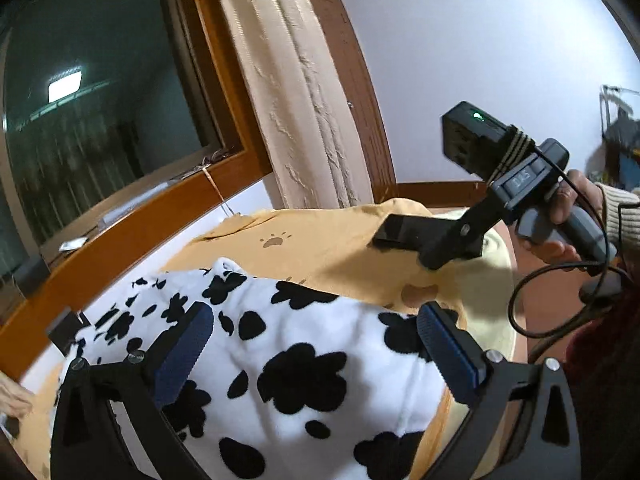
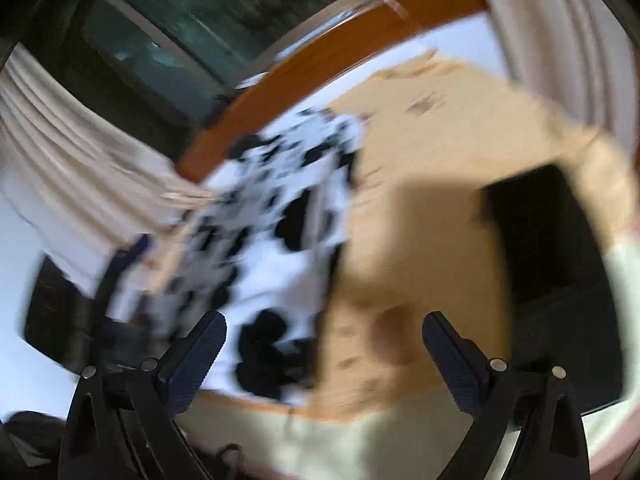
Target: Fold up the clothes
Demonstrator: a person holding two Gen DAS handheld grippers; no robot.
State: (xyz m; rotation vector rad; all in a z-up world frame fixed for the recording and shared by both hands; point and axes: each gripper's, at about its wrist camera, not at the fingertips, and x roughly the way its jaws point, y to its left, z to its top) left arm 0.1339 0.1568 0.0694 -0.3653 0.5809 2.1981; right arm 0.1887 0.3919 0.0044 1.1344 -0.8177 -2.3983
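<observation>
Cow-print garment (image 1: 280, 344) lies spread on a tan blanket (image 1: 332, 240) on the bed, likely flat for folding; left gripper (image 1: 316, 344) hangs wide over it holding nothing, right gripper (image 2: 324, 354) also wide and empty above its edge, view blurred.

Left gripper (image 1: 316, 344): black frame, blue ridged pads (image 1: 188, 344), shiny round screws. Right gripper (image 1: 394, 236): black fingers, grey handle, black box on top with tiny green light, striped band, black cable. Hand (image 1: 560, 220), cream knit sleeve (image 1: 622, 216).
</observation>
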